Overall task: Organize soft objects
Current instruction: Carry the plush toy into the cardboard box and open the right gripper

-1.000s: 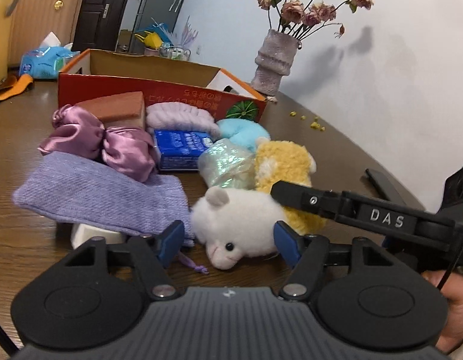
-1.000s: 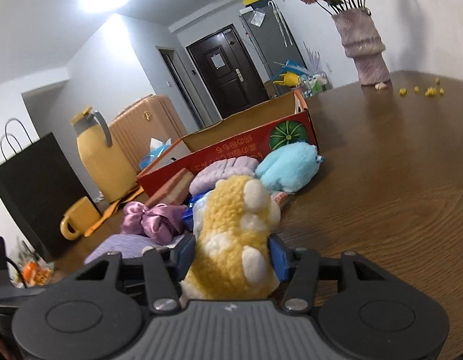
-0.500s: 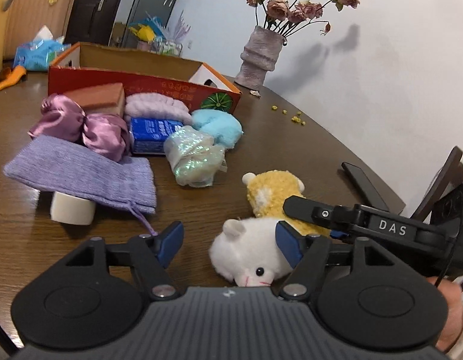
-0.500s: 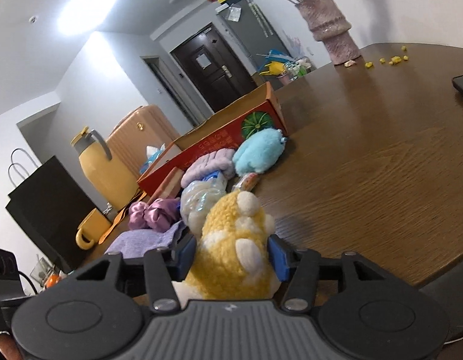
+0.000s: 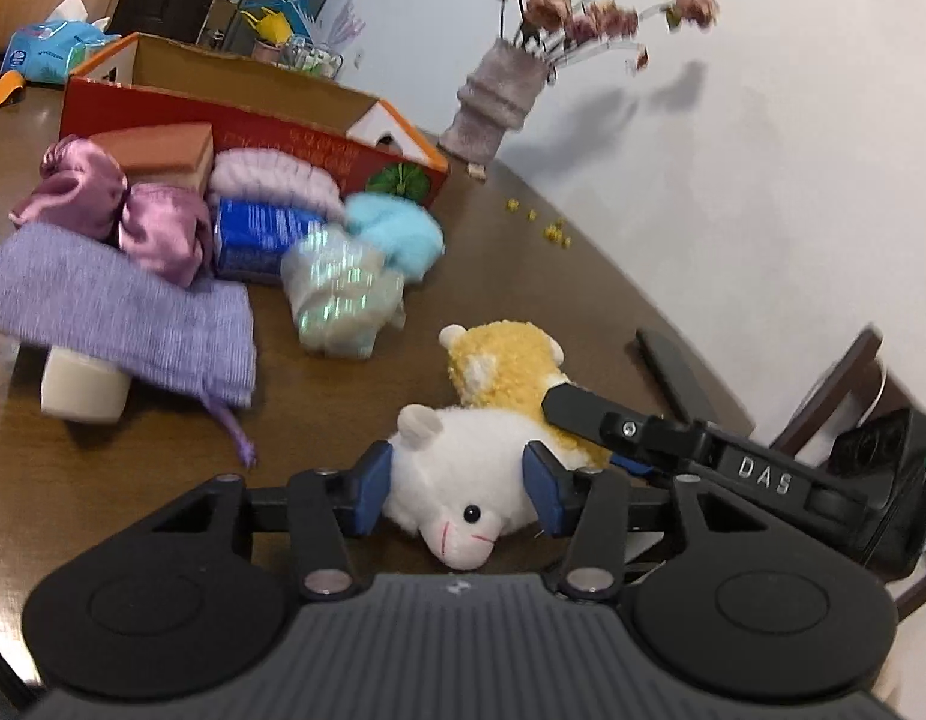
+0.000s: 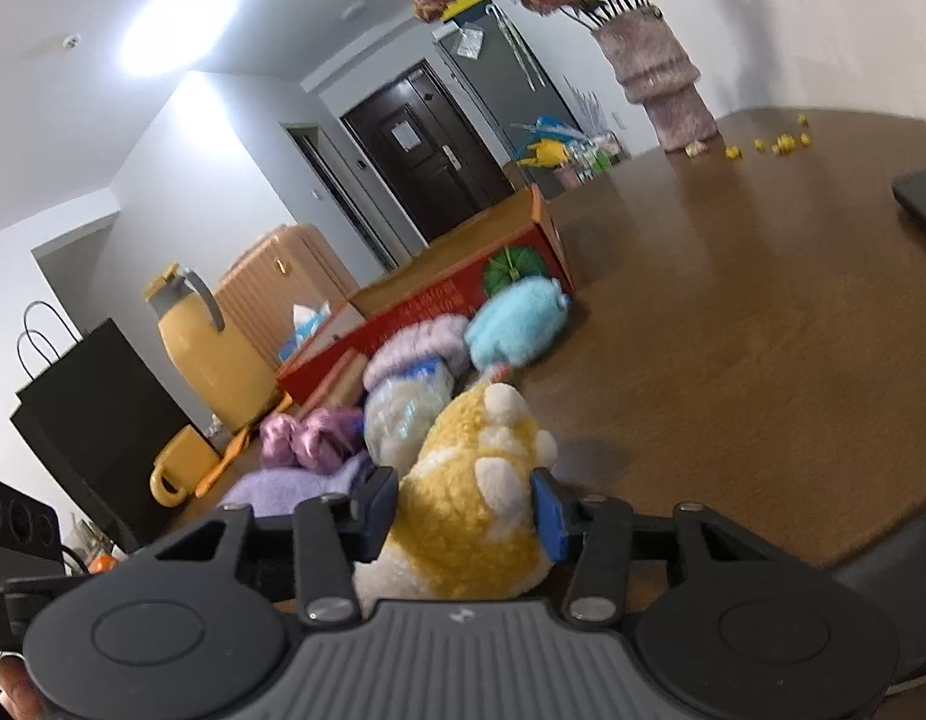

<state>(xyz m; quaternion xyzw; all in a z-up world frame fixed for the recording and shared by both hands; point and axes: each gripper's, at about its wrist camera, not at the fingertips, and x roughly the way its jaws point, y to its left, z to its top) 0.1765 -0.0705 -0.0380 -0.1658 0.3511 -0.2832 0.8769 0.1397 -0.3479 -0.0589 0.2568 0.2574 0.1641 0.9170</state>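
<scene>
Plush toys: 3, namely one white plush (image 5: pixel 463 468), one yellow plush (image 5: pixel 511 369), one blue plush (image 5: pixel 396 228). Grippers: 2, the left gripper (image 5: pixel 456 483) and the right gripper (image 6: pixel 466 507). Purple knit pouch (image 5: pixel 114 306): 1. Pink satin scrunchie (image 5: pixel 114 210): 1. Iridescent wrapped bundle (image 5: pixel 339 294): 1. Blue packet (image 5: pixel 255 234): 1. Lilac ribbed roll (image 5: pixel 270 180): 1. Brown sponge block (image 5: pixel 156 150): 1. White cylinder (image 5: pixel 81 390) under the pouch: 1. Red cardboard box (image 5: pixel 252 120): 1. Vase (image 5: pixel 493 108) of dried flowers: 1. Yellow jug (image 6: pixel 207 348): 1. Yellow mug (image 6: pixel 177 468): 1. Black paper bag (image 6: pixel 96 414): 1. Suitcase (image 6: pixel 282 288): 1. Yellow crumbs (image 5: pixel 550 225) on the surface: several, too small to count.
</scene>
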